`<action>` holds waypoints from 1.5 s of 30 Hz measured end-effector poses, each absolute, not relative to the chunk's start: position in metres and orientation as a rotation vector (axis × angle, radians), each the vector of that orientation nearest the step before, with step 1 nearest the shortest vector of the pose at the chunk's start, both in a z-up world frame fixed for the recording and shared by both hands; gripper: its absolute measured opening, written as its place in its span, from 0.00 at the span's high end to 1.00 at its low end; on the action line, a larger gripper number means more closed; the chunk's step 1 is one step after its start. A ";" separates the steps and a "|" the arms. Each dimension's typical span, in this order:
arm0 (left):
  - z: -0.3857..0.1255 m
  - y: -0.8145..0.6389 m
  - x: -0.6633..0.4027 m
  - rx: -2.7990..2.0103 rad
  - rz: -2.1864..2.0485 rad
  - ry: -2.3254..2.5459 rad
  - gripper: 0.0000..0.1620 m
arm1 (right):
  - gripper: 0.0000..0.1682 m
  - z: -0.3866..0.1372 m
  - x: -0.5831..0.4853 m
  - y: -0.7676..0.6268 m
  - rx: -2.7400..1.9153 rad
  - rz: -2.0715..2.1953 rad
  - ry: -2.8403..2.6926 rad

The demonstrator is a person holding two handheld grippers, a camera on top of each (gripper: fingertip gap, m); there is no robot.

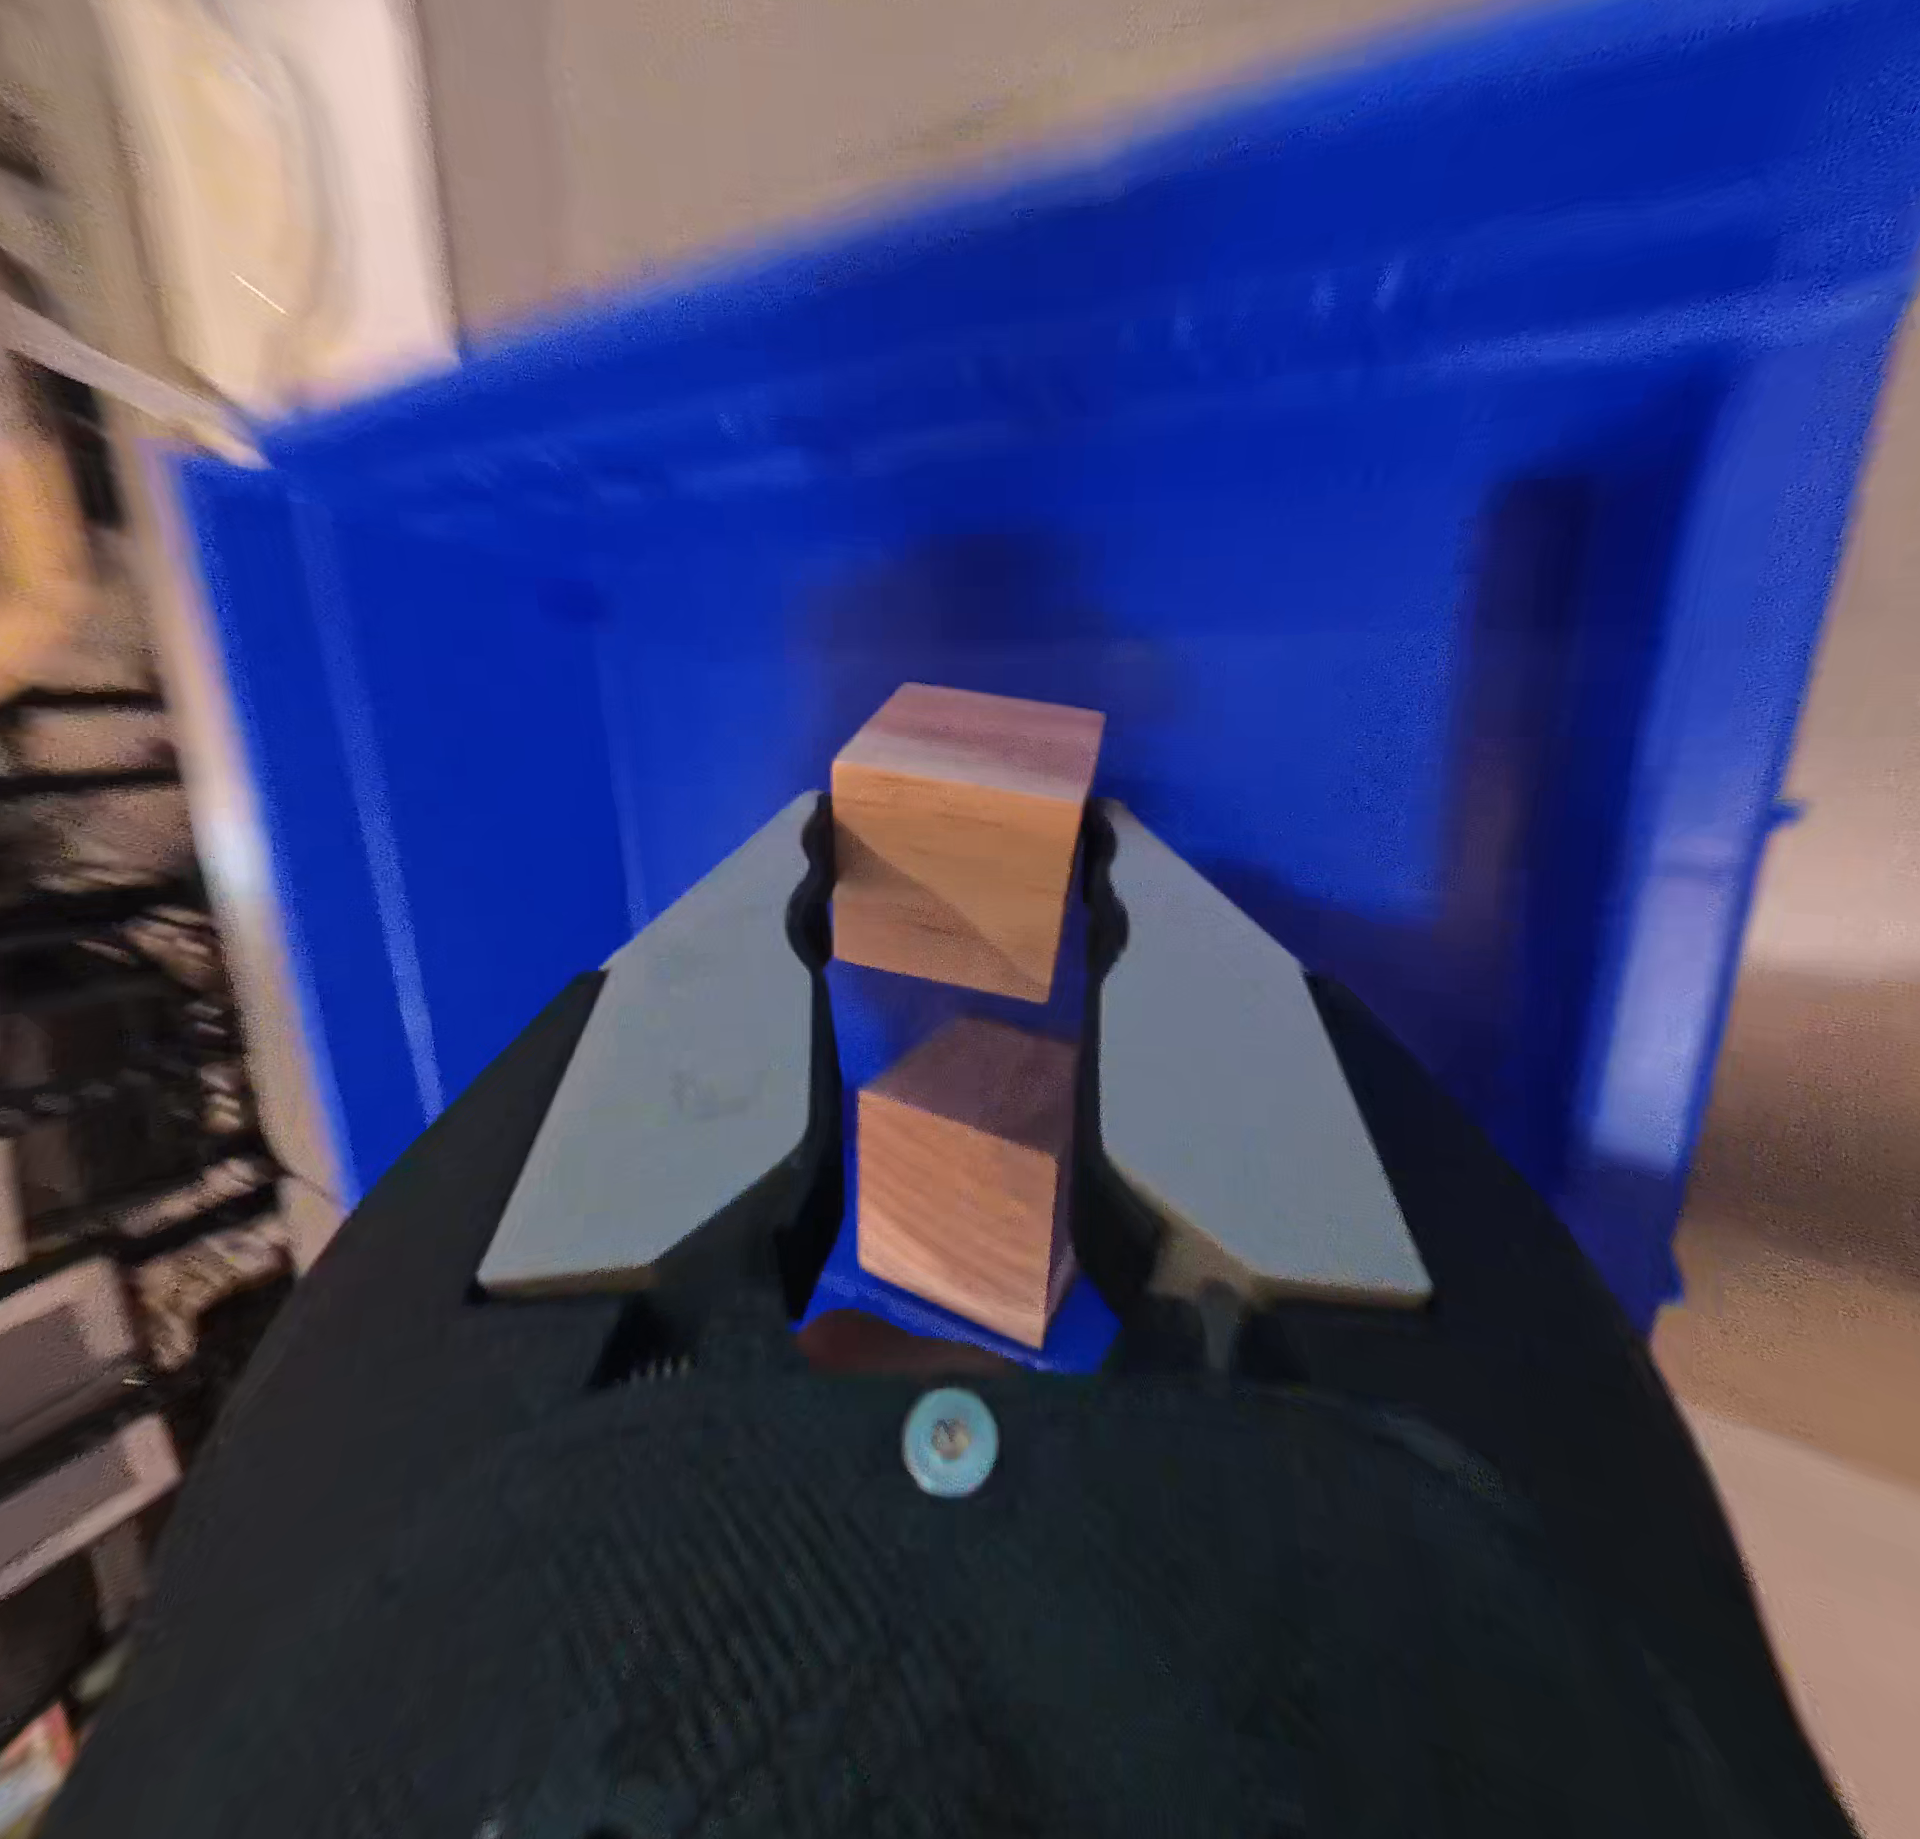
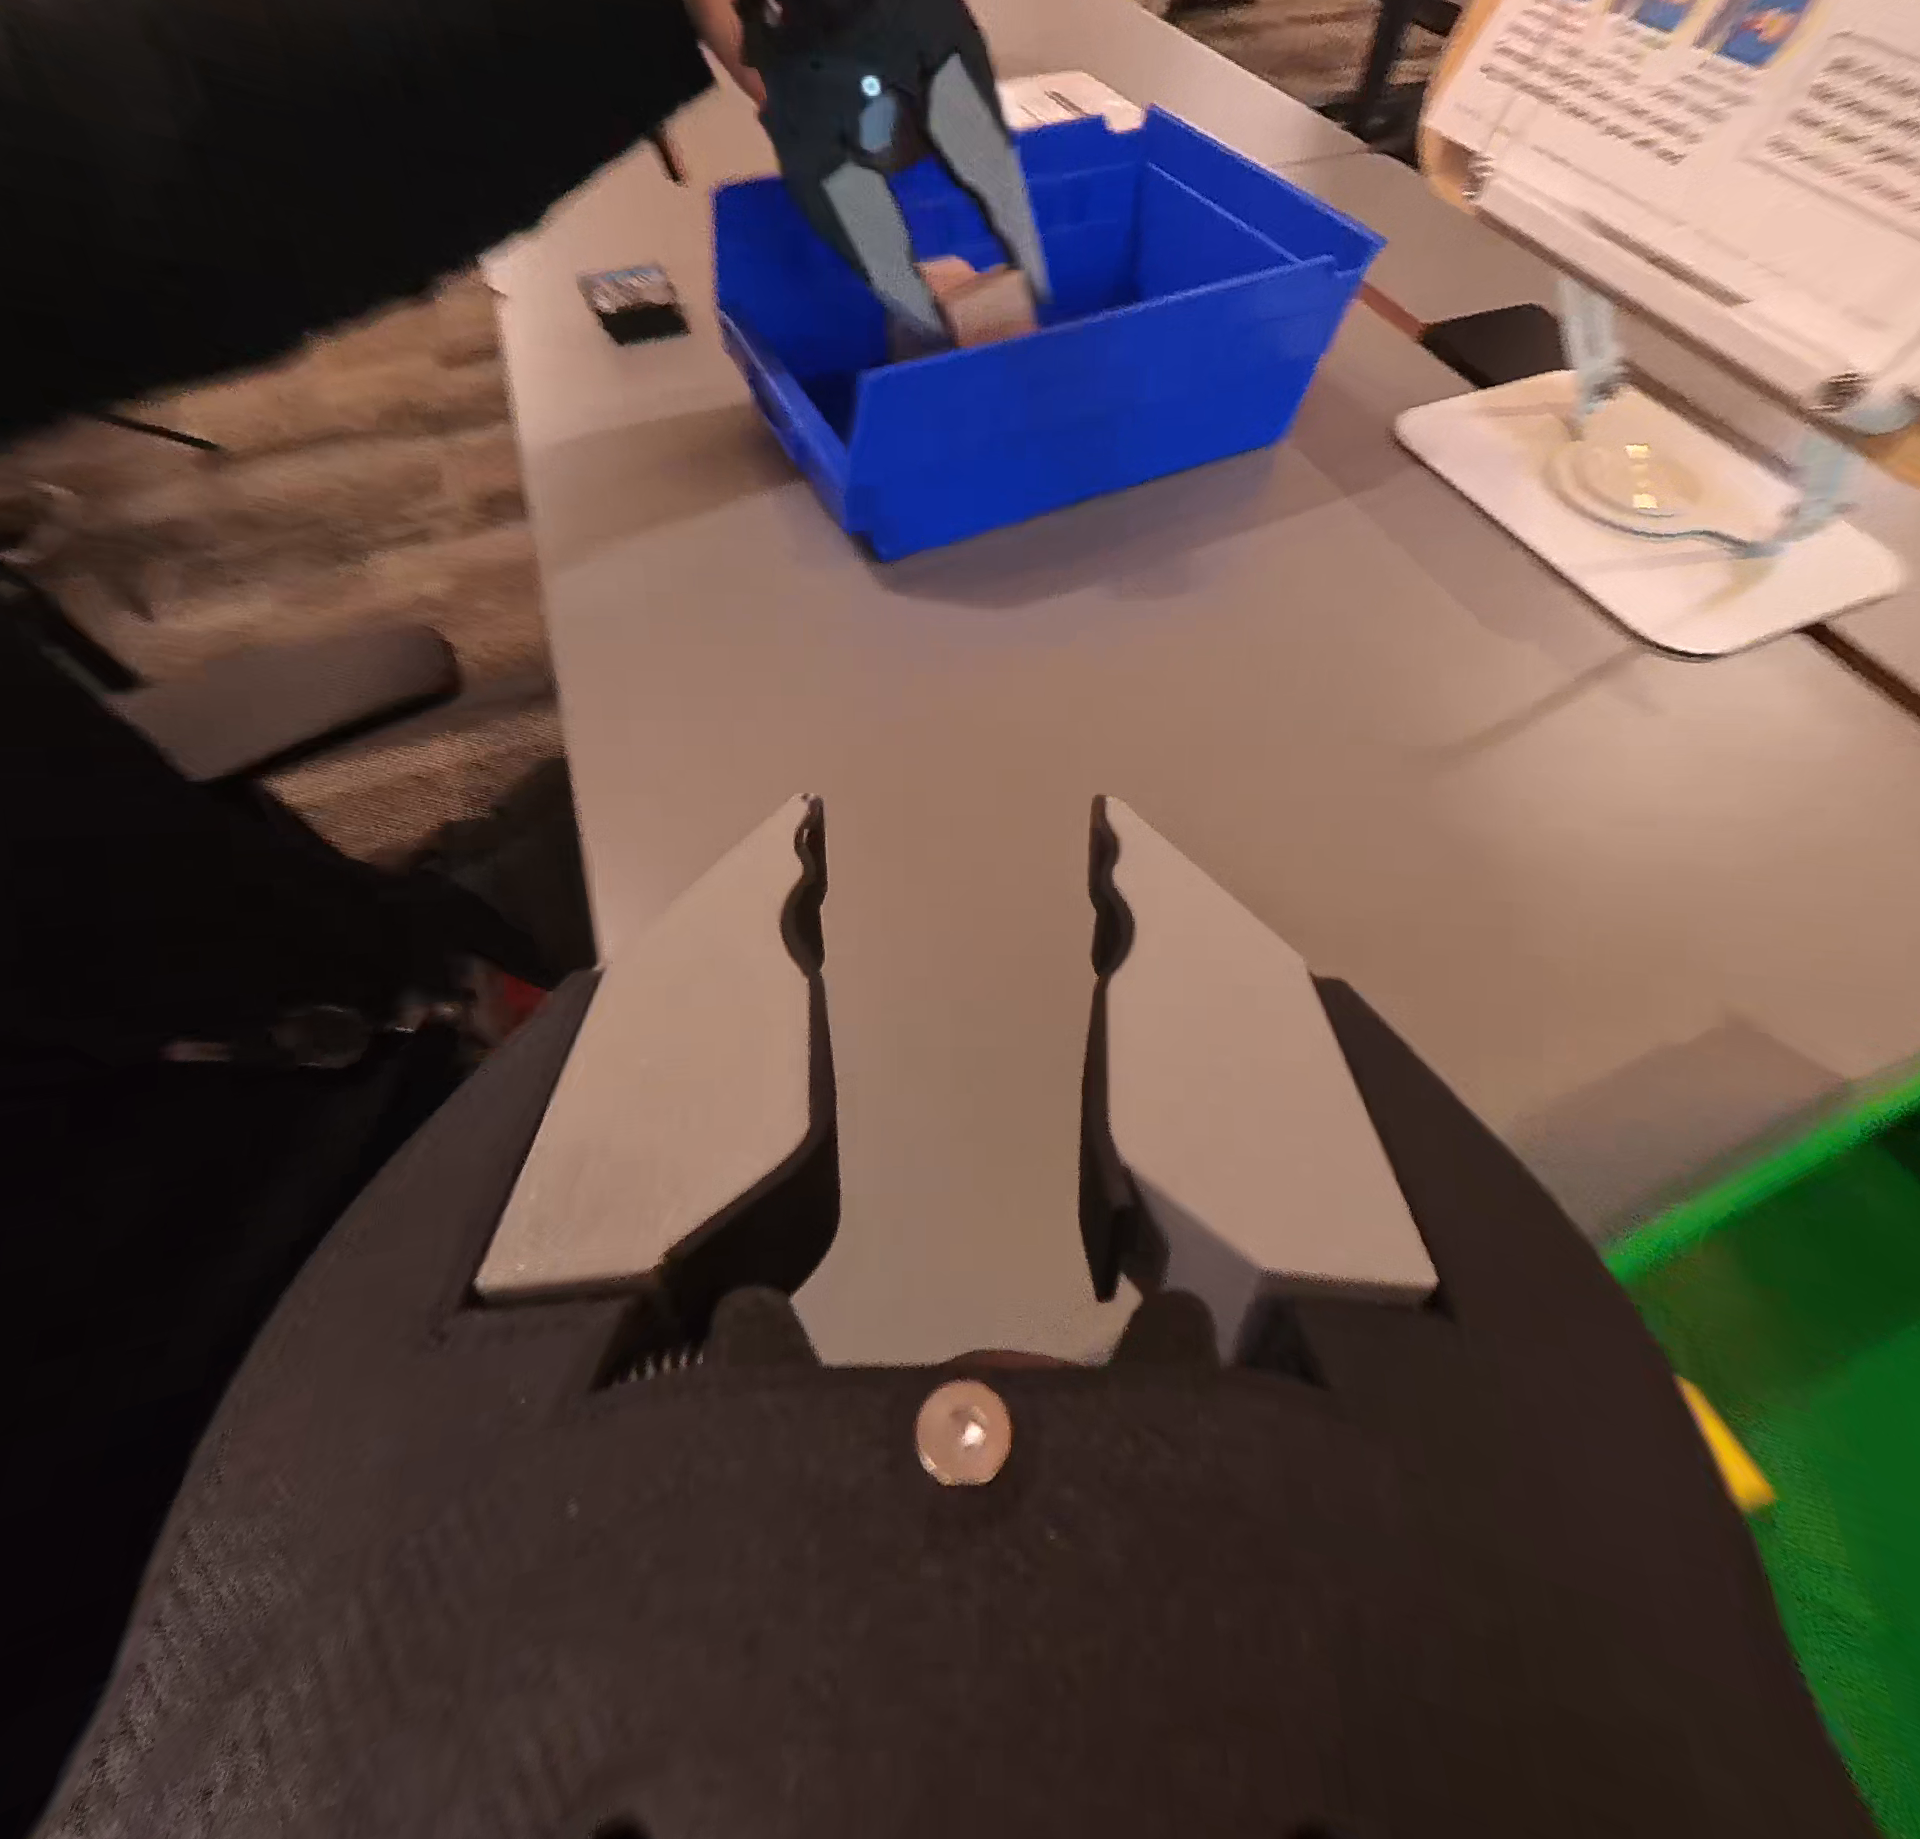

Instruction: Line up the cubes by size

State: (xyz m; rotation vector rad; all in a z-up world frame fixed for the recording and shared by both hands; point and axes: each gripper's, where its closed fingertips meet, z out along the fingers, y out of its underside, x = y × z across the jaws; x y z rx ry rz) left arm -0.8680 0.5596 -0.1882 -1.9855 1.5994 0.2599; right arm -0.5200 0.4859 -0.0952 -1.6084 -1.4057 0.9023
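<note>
Right tool (image 2: 958, 854): released, empty, above bare tabletop (image 2: 1039, 698). Left tool (image 1: 958, 859): clenched on wooden cube (image 1: 951, 854) inside blue bin (image 2: 1091, 418) at far tabletop edge; second cube (image 1: 961, 1181) below. Progress judged early: no cubes lined up on tabletop yet.

My left tongs (image 1: 956, 890) and right tongs (image 2: 956, 890) are wearing ribbed black printed shells, each carrying two flat grey fingers (image 2: 686, 1083) with wavy black pads at twelve o'clock and a silver screw (image 2: 962, 1444) at six. A black sleeve (image 2: 312, 127) is covering my arm.
</note>
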 end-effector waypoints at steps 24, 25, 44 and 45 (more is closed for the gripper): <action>-0.091 0.383 -0.651 -1.056 0.166 1.120 0.72 | 0.51 -0.078 -0.629 0.362 -1.462 1.812 -1.467; -0.091 0.385 -0.650 -1.056 0.167 1.107 0.72 | 0.50 -0.079 -0.629 0.361 -1.470 1.821 -1.473; -0.074 0.411 -0.590 -0.890 0.000 1.085 0.73 | 0.56 -0.075 -0.596 0.395 -1.502 1.948 -1.393; -0.074 0.409 -0.590 -0.885 -0.019 1.087 0.73 | 0.55 -0.075 -0.597 0.395 -1.502 1.953 -1.386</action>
